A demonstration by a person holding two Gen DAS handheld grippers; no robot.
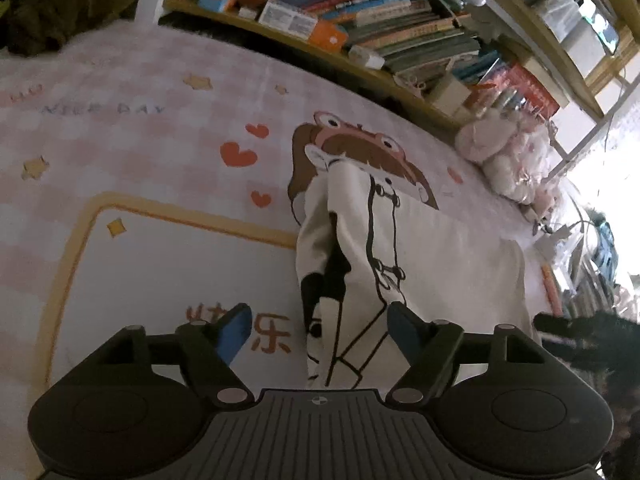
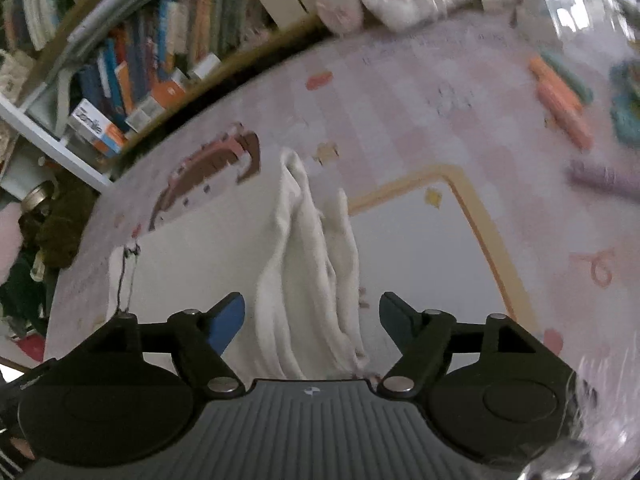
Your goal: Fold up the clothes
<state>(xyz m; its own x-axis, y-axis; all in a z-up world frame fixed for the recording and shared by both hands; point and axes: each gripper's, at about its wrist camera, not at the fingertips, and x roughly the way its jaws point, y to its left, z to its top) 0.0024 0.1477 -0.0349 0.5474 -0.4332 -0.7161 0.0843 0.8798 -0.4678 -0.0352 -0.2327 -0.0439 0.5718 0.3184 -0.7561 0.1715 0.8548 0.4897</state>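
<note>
Both grippers, left (image 1: 318,330) and right (image 2: 312,320), hang spread and empty over a cream shirt (image 1: 420,248) lying partly gathered, not neatly folded.

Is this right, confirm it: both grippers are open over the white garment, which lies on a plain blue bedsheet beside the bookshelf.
One detail is wrong. The left gripper and right gripper are both open over the white garment, beside the bookshelf, but the bedsheet is pink checked with cartoon prints, not plain blue. The left wrist view shows this clearly.
</note>
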